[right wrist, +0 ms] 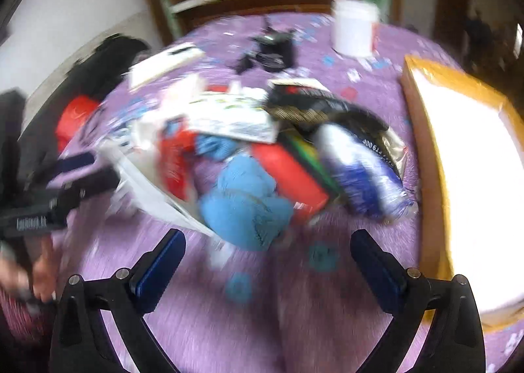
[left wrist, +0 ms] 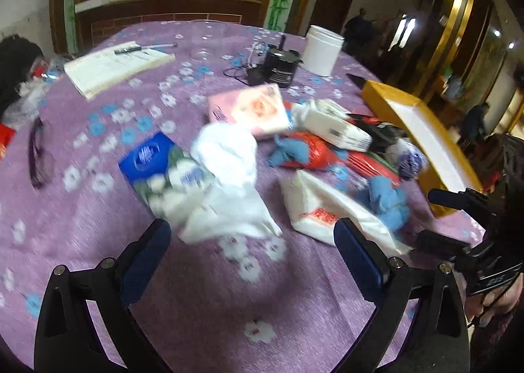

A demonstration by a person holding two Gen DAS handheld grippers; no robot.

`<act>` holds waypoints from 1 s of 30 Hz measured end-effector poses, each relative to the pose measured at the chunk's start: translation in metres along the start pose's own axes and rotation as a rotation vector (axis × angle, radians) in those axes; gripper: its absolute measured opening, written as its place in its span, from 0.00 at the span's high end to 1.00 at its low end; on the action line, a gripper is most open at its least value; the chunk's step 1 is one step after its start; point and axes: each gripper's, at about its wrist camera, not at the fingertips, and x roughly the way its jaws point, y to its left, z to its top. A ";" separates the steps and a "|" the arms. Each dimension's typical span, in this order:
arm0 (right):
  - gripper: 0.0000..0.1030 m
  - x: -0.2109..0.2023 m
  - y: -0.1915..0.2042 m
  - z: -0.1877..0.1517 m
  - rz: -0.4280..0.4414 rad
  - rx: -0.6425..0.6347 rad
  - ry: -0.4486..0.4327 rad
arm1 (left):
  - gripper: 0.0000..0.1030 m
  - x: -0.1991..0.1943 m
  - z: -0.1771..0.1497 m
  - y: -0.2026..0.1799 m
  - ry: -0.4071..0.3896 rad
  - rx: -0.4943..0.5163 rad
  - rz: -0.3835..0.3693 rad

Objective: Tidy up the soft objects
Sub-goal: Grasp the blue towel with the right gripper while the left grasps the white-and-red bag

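A heap of soft things lies on the purple flowered tablecloth (left wrist: 98, 219). In the left wrist view I see a white crumpled bag (left wrist: 226, 173) over a blue tissue pack (left wrist: 147, 157), a pink tissue pack (left wrist: 249, 107), a white pack with red print (left wrist: 321, 215) and blue cloth (left wrist: 389, 199). My left gripper (left wrist: 252, 242) is open and empty, just short of the white bag. In the blurred right wrist view a blue cloth (right wrist: 249, 206), a red pack (right wrist: 288, 173) and a blue-white bag (right wrist: 357, 173) lie ahead. My right gripper (right wrist: 267, 253) is open and empty below the blue cloth.
A yellow-rimmed box with a white inside (right wrist: 475, 176) stands at the right; it also shows in the left wrist view (left wrist: 429, 140). A white tub (left wrist: 322, 48), a black device (left wrist: 281, 66), an open book (left wrist: 114, 65) and glasses (left wrist: 39, 157) lie farther back and left.
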 end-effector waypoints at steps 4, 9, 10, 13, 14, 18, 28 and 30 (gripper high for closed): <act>0.12 -0.025 0.010 -0.008 0.034 -0.060 -0.066 | 0.03 -0.005 -0.008 -0.008 -0.037 0.040 -0.035; 0.29 -0.024 0.019 -0.007 0.018 -0.166 -0.067 | 0.03 -0.016 -0.008 -0.016 -0.136 0.092 -0.030; 0.34 -0.018 0.020 -0.004 0.021 -0.156 -0.047 | 0.03 -0.019 -0.008 -0.016 -0.157 0.091 -0.025; 0.35 -0.005 0.016 0.000 0.049 -0.098 -0.015 | 0.03 -0.020 -0.009 -0.014 -0.164 0.087 -0.032; 0.36 0.000 0.014 0.002 0.054 -0.075 -0.007 | 0.03 -0.021 -0.009 -0.013 -0.170 0.083 -0.030; 0.36 0.015 0.010 0.008 0.081 -0.001 0.002 | 0.03 -0.023 -0.011 -0.015 -0.169 0.094 -0.032; 0.61 0.001 0.002 -0.001 0.080 0.003 -0.168 | 0.03 -0.030 -0.007 -0.031 -0.134 0.059 -0.153; 0.61 -0.006 -0.010 -0.006 0.092 0.047 -0.198 | 0.03 -0.027 -0.001 -0.038 -0.107 0.033 -0.174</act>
